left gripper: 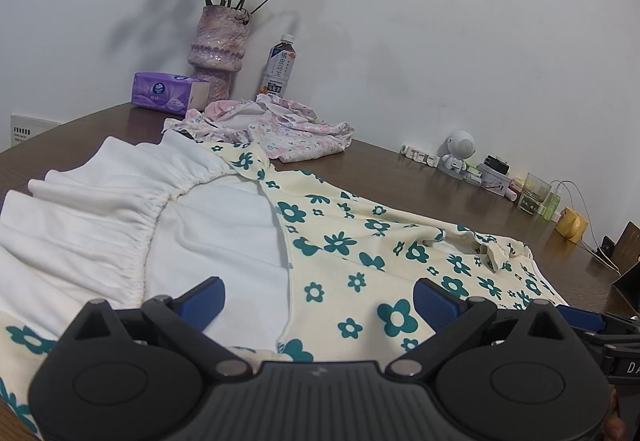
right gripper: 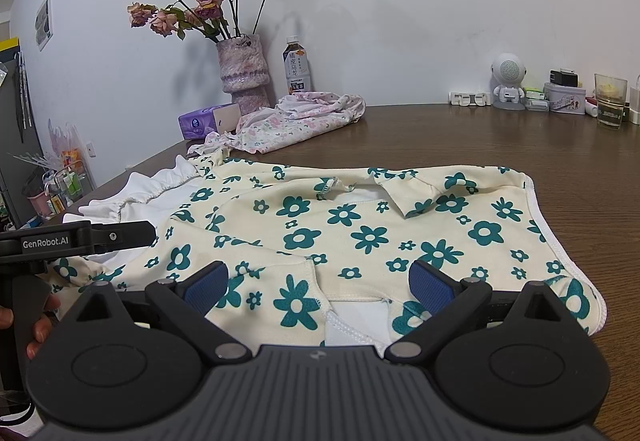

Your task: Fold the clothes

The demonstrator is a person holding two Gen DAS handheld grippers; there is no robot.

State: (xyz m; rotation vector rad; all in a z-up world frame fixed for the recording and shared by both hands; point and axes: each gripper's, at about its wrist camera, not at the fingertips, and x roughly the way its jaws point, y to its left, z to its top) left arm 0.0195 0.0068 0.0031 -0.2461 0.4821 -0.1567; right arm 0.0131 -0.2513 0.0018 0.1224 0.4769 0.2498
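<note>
A cream garment with teal flowers (left gripper: 360, 241) (right gripper: 360, 233) lies spread on the brown table, its white lining and elastic waistband (left gripper: 160, 209) turned out at the left. My left gripper (left gripper: 318, 295) hovers open just over the near edge, where lining meets print. My right gripper (right gripper: 318, 283) also stands open above the garment's near hem, nothing between its blue pads (right gripper: 430, 285). The left gripper's black body (right gripper: 80, 237) shows at the left edge of the right wrist view, held by a hand (right gripper: 40, 325). A second pink floral garment (left gripper: 280, 129) (right gripper: 296, 121) lies crumpled behind.
Against the wall stand a vase of dried roses (left gripper: 218, 49) (right gripper: 242, 73), a drink bottle (left gripper: 278, 65) (right gripper: 297, 65) and a purple tissue pack (left gripper: 168, 91). A small white robot figure (right gripper: 508, 81), tins, a glass (right gripper: 610, 101) and a yellow mug (left gripper: 572, 225) line the far right. Bare table (right gripper: 480, 137) lies right of the garment.
</note>
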